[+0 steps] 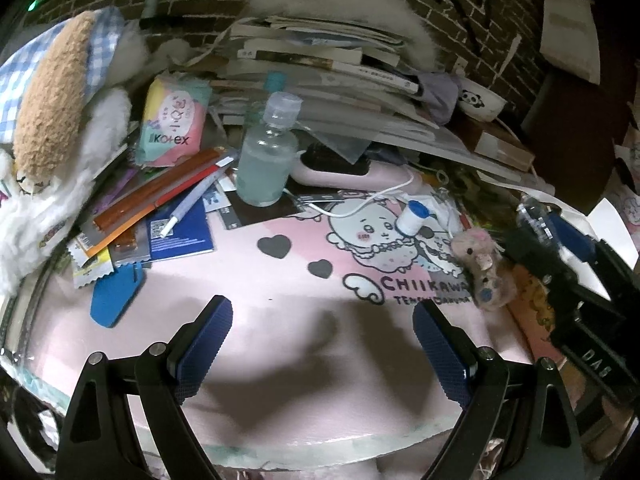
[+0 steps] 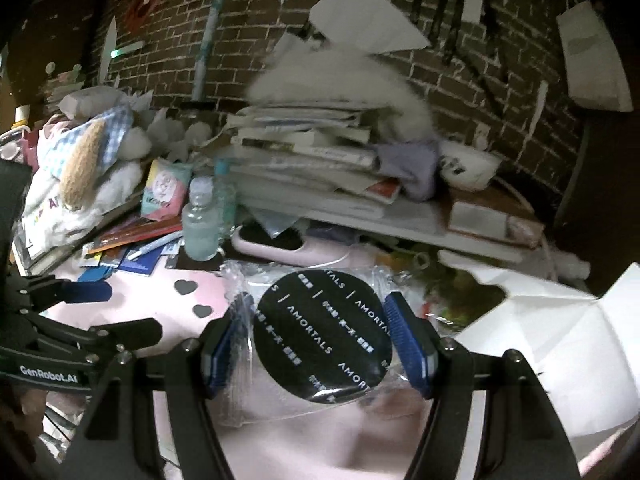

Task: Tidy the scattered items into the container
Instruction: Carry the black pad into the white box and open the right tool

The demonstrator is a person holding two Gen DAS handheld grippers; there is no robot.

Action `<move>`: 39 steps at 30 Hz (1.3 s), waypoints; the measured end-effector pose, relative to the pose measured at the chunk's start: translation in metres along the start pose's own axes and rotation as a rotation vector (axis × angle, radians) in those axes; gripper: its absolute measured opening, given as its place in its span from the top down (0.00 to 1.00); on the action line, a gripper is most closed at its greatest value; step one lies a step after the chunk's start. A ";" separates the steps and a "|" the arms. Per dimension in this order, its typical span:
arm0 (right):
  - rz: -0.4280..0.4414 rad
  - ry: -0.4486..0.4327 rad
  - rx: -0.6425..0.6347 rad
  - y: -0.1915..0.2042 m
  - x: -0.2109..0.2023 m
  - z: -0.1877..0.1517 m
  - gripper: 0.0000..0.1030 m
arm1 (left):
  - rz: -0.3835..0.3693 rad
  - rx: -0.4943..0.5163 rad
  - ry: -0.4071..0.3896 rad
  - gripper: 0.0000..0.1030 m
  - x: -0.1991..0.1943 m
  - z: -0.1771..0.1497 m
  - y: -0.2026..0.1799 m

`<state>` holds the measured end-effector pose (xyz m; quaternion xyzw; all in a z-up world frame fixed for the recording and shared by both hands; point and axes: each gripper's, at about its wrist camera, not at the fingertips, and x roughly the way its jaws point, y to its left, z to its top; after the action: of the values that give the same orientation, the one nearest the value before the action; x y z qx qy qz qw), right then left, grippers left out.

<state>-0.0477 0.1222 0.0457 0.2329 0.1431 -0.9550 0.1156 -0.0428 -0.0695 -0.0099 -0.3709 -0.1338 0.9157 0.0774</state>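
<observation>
Only the right wrist view shows the black round disc (image 2: 322,336), sealed in clear crinkled plastic and printed with repeated white "AMORTALS" lettering. It sits between the blue pads of the right claw (image 2: 320,340), which is clenched on its wrapper from 9 and 3 o'clock, lifted above the pink mat (image 2: 280,440). A white container (image 2: 560,340) stands at 3 o'clock of it. The left wrist view alone shows a small plush toy (image 1: 482,268) at 2 o'clock and a clear bottle (image 1: 266,160) at 12 o'clock on the worktop; the left claw (image 1: 322,352) is released, holding nothing.
</observation>
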 end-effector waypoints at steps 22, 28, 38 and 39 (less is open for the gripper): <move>-0.186 0.068 0.078 -0.142 -0.053 -0.004 0.37 | -0.029 0.052 -0.009 0.12 -0.003 -0.002 -0.035; -0.190 0.191 0.080 -0.177 -0.046 -0.012 0.37 | -0.046 0.067 -0.012 0.12 0.001 -0.001 -0.046; -0.070 0.461 0.104 -0.219 -0.008 -0.020 0.37 | -0.053 0.098 -0.005 0.12 0.003 -0.001 -0.062; -0.065 0.478 0.098 -0.219 -0.005 -0.020 0.37 | -0.052 0.100 -0.003 0.12 0.004 -0.001 -0.063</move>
<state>-0.0978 0.3337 0.0795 0.4529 0.1273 -0.8817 0.0364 -0.0421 -0.0083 0.0064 -0.3617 -0.0975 0.9195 0.1192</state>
